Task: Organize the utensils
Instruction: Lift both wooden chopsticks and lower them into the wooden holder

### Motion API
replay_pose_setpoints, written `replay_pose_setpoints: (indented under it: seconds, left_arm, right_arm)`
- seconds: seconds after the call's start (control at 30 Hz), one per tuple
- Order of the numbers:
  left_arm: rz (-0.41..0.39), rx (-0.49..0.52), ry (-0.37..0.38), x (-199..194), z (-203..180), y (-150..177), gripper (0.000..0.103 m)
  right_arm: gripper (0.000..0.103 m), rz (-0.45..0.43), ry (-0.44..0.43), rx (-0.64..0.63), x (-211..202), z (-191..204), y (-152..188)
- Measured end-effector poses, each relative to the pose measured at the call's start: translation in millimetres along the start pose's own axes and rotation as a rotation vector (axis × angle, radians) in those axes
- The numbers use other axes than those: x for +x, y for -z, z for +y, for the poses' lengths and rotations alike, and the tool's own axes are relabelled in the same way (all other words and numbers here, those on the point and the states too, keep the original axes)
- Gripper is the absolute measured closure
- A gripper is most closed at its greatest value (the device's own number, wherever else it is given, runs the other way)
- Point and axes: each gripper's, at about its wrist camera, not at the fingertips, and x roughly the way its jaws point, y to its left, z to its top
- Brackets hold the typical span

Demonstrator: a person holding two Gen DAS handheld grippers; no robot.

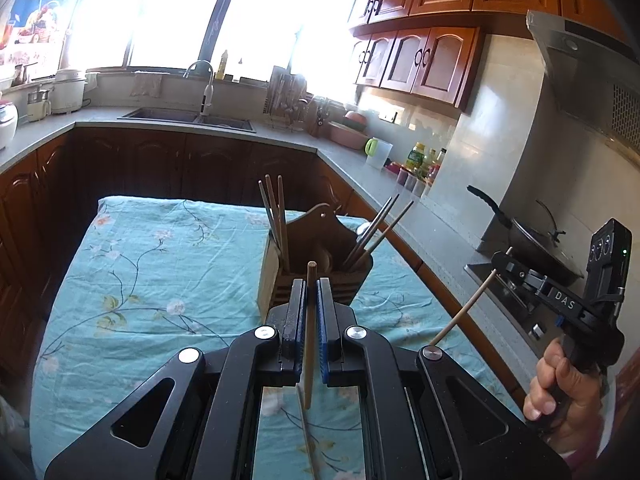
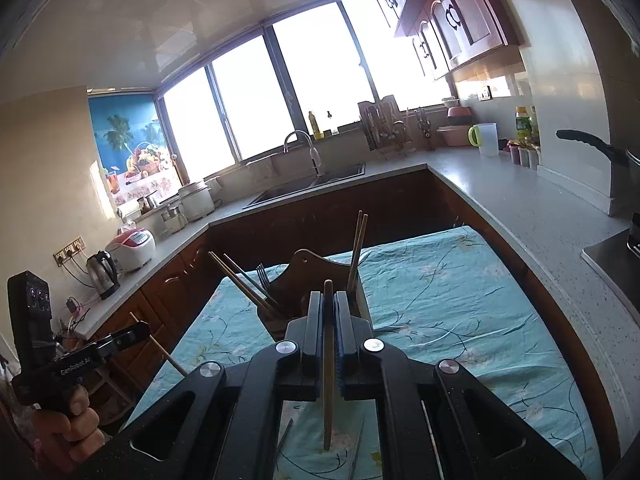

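Note:
A wooden utensil holder (image 1: 316,268) stands on the table with the teal floral cloth (image 1: 160,264); it also shows in the right wrist view (image 2: 308,280). Chopsticks (image 1: 274,208) stand in its left compartment and darker ones (image 1: 380,232) lean in its right. My left gripper (image 1: 311,284) is shut on a wooden chopstick (image 1: 310,332), just in front of and above the holder. My right gripper (image 2: 328,298) is shut on another chopstick (image 2: 329,360), also near the holder. Each gripper shows in the other's view (image 1: 500,260) (image 2: 140,330), gripping its chopstick. A fork (image 2: 262,274) stands in the holder.
More utensils lie on the cloth under the grippers (image 1: 306,432) (image 2: 284,436). A grey counter (image 1: 400,208) runs along the right with bottles, a jug (image 1: 378,152) and a pan (image 1: 532,236) on a stove. A sink (image 1: 188,118) is at the back.

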Motion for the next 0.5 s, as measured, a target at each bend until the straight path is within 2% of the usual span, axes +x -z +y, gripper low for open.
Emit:
replay_pose_setpoints:
  seconds: [0.2,0.5]
  left_arm:
    - [-0.047,0.003,0.002,-4.6,-1.4,-15.1,0.099]
    - [-0.152,0.027,-0.008,-6.8,-4.7,-58.1,0.099]
  right_arm:
    - [0.098,-0.029,0.001,-0.004,0.8,2.4,-8.8]
    - [0.098,-0.109,0.008,-0.013,7.0,5.8,-41.8]
